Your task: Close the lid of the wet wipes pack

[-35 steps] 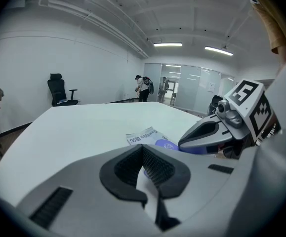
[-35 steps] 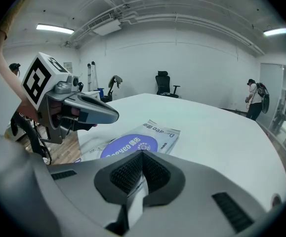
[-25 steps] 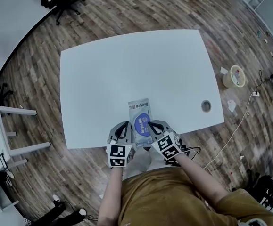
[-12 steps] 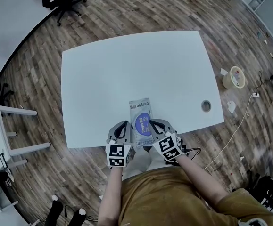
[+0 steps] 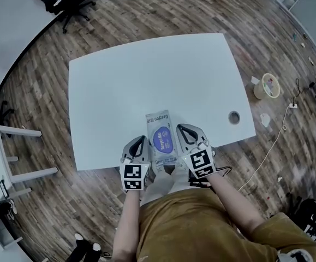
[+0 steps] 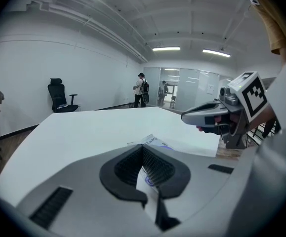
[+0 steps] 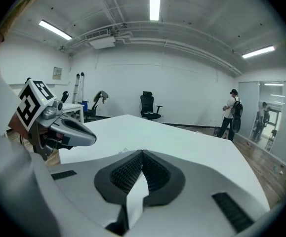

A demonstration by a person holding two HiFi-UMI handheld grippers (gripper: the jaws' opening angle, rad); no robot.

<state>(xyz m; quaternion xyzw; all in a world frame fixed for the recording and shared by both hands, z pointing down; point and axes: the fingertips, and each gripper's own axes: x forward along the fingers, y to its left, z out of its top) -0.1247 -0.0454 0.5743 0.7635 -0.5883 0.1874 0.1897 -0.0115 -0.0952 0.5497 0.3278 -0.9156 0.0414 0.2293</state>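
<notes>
left tool (image 5: 138, 142): jaws together, empty | right tool (image 5: 183, 130): same | wet wipes pack (image 5: 161, 139): between them, near bench (image 5: 119, 91) front edge | risk: if you press off-centre, the pack may skid off

text log | silver flat wet wipes pack with blue oval lid (image 5: 162, 139): print on lid and both ends, too small for me to read | white cubes (image 5: 133, 177) on my two grippers: black-and-white square code markers only
</notes>
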